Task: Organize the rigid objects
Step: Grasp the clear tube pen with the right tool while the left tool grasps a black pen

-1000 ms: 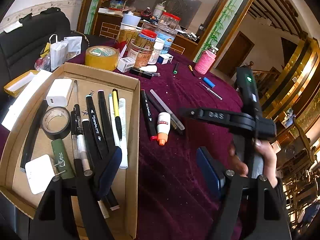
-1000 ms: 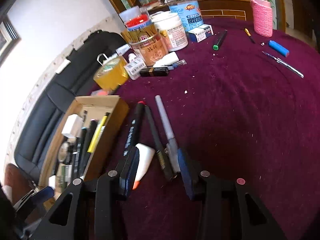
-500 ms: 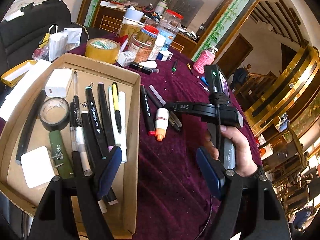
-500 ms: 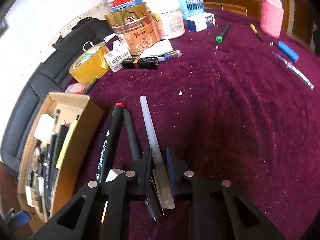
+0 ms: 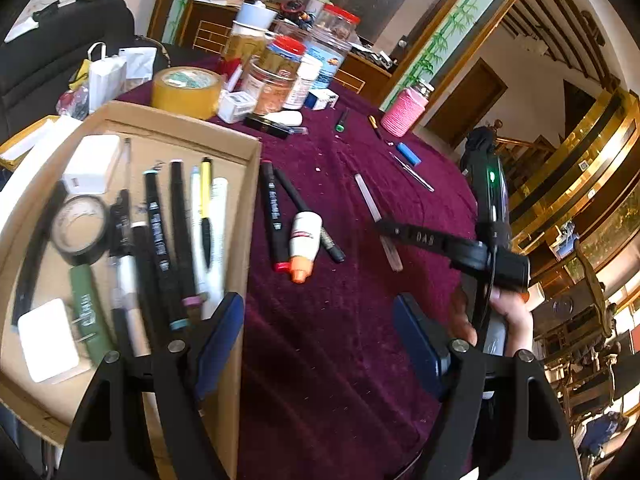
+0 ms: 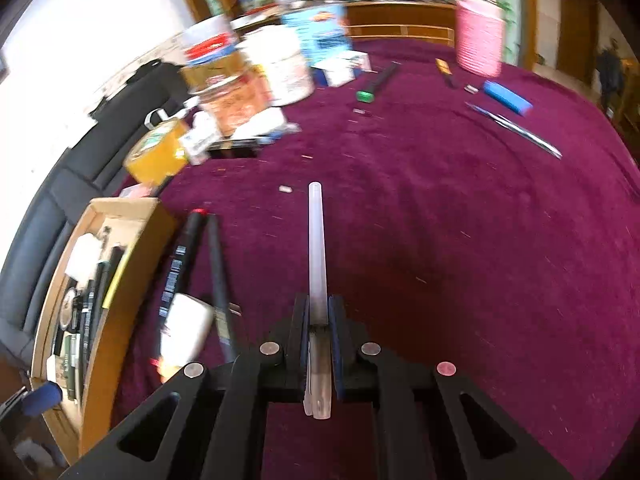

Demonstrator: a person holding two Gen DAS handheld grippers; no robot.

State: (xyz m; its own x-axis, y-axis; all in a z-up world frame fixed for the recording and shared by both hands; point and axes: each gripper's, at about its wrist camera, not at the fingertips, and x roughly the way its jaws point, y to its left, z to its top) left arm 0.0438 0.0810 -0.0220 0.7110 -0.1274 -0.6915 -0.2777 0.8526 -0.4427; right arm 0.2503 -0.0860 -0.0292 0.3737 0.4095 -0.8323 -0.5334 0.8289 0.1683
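A translucent white pen [image 6: 316,248] points away from me between the pads of my right gripper [image 6: 319,308]. Its jaws are closing tight on the pen, and the pads press its sides. From the left wrist the same gripper [image 5: 384,228] holds the pen [image 5: 370,202] just over the maroon cloth. My left gripper [image 5: 320,312] stands open and holds nothing, straddling the right wall of the cardboard box [image 5: 250,200], which holds several pens and markers. A red-ended black marker [image 5: 272,212], a black pen [image 5: 298,204] and a white orange-capped bottle [image 5: 305,240] lie beside the box.
At the back stand a yellow tape roll [image 5: 186,90], several jars [image 5: 276,76] and a pink cup [image 5: 404,110]. A green-capped marker [image 5: 342,120], a blue lighter [image 5: 408,153] and a silver pen [image 5: 412,170] lie on the cloth. A hand [image 5: 512,316] holds the right gripper.
My right gripper has shut on the translucent pen and carried it to the right, away from the marker, black pen and bottle. The left gripper stays open in place.
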